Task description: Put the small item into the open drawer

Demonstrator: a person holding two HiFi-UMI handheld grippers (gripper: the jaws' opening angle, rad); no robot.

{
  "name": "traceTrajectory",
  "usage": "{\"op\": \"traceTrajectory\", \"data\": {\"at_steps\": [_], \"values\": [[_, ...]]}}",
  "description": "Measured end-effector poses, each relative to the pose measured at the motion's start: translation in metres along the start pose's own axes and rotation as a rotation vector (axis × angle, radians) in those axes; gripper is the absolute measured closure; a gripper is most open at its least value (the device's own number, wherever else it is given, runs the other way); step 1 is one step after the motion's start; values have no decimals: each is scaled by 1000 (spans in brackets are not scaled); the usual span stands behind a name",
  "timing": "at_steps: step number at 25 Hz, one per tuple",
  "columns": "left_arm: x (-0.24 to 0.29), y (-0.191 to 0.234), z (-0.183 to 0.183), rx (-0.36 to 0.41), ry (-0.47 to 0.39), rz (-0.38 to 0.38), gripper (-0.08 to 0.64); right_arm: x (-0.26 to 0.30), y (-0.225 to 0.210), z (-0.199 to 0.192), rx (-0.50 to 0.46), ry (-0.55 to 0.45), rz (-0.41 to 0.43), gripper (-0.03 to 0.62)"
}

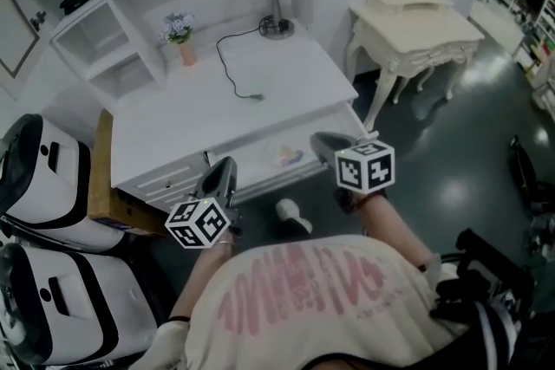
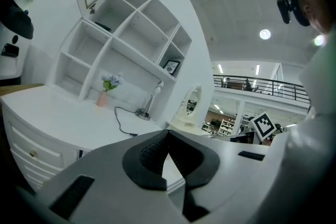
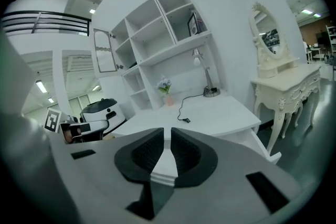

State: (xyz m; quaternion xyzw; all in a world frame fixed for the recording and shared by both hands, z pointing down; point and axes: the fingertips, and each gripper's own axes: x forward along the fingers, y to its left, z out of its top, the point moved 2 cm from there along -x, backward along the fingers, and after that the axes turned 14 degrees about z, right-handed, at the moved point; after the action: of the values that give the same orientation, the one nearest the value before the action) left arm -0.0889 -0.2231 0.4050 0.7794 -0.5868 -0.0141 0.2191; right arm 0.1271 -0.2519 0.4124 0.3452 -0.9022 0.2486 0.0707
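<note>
Head view overhead; both gripper views face the desk (image 1: 199, 113).

The left tongs (image 2: 168, 134) point over a white worktop (image 2: 58, 113), their jaws meeting at the tips with nothing between; a small flower pot (image 2: 103, 97) stands at the worktop's back edge, below a shelf unit (image 2: 126, 34); a desk lamp (image 2: 149, 104) stands further right along that edge; a black cable (image 2: 121, 122) trails from its base toward the front edge; a marker cube (image 2: 264, 124) shows at far right.
</note>
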Motion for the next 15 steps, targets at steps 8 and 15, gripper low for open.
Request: {"op": "traceTrajectory", "data": {"at_steps": [8, 15], "values": [[-21, -8, 5, 6, -54, 24, 531, -38, -2, 12, 10, -155, -75, 551], [-25, -4, 1, 5, -48, 56, 531, -40, -6, 6, -15, -126, -93, 552]]}}
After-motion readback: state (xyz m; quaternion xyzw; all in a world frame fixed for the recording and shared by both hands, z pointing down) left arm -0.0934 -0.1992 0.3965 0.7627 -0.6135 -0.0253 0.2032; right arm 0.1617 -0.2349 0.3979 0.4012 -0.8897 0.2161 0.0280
